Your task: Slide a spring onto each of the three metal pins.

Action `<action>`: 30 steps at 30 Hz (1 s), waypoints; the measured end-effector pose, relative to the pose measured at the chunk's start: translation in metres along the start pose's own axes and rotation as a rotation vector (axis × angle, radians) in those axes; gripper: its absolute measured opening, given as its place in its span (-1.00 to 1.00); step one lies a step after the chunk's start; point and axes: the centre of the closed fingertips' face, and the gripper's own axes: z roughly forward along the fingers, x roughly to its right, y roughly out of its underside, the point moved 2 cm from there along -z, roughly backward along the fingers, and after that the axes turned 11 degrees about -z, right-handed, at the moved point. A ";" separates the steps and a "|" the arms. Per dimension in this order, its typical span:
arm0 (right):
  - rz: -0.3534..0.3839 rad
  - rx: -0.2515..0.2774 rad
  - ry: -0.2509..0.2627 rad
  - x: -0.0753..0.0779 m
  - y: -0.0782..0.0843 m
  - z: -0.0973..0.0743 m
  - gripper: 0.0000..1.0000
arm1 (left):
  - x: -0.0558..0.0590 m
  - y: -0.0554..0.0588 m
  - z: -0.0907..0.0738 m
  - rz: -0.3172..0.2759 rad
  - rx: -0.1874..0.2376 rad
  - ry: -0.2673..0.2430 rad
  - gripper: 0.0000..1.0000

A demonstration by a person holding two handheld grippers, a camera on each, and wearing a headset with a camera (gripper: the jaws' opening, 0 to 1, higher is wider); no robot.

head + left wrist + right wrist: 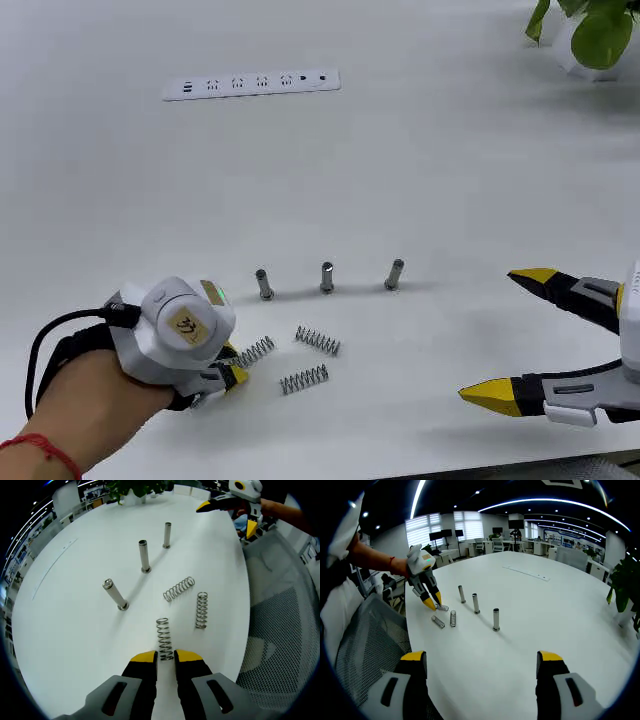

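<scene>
Left claw [165, 656] of mine is pinched on the end of the nearest spring [163, 637], held lengthwise so it'll thread onto a pin [115, 594]; right claw [480, 656] hangs wide open, out of the way.

This is a big open office. The right gripper view shows rows of desks [540, 545], computer screens [440, 535], window blinds [427, 530] and long strip lights [555, 502] on the ceiling. A mesh office chair [365, 645] stands beside the wide white bench [450, 170]. On the bench are a white power strip [251, 83] and a green plant [590, 30].
</scene>
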 end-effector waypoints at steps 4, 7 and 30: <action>0.005 0.006 0.003 -0.001 -0.002 0.000 0.82 | -0.003 0.001 0.001 0.027 -0.008 -0.017 -0.76; 0.005 0.002 0.000 -0.002 -0.002 0.001 0.82 | -0.006 0.002 0.002 0.026 -0.009 -0.017 -0.77; -0.011 0.002 -0.006 -0.004 -0.013 0.000 0.81 | -0.001 0.004 -0.007 -0.007 0.040 0.012 -0.80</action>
